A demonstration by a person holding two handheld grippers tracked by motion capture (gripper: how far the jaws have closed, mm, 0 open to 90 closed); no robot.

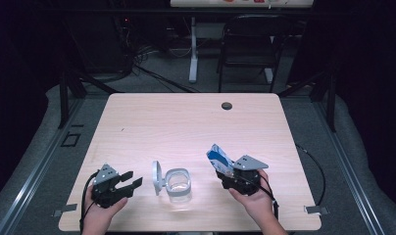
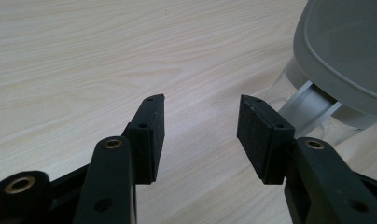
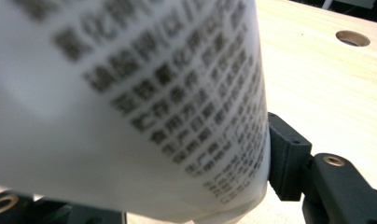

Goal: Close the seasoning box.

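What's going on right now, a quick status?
Left gripper open, empty, beside clear square container with its grey hinged lid up. Right gripper shut on blue-and-white printed packet. Nothing between packet and container.

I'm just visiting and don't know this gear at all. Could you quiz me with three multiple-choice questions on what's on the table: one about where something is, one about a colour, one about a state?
1. Where does the clear container stand?
A. between the two grippers
B. by the hole at the table's far edge
C. on the floor

2. What colours show on the packet in the high view?
A. red and black
B. blue and white
C. all green

3. How are the jaws of the left gripper?
A. shut on the packet
B. shut on the lid
C. open, holding nothing

Answers:
1 A, since it sits on the table with the left gripper on one side and the right gripper on the other.
2 B, blue and white show on it above the right gripper.
3 C, the left gripper view shows bare wood between its spread pads.
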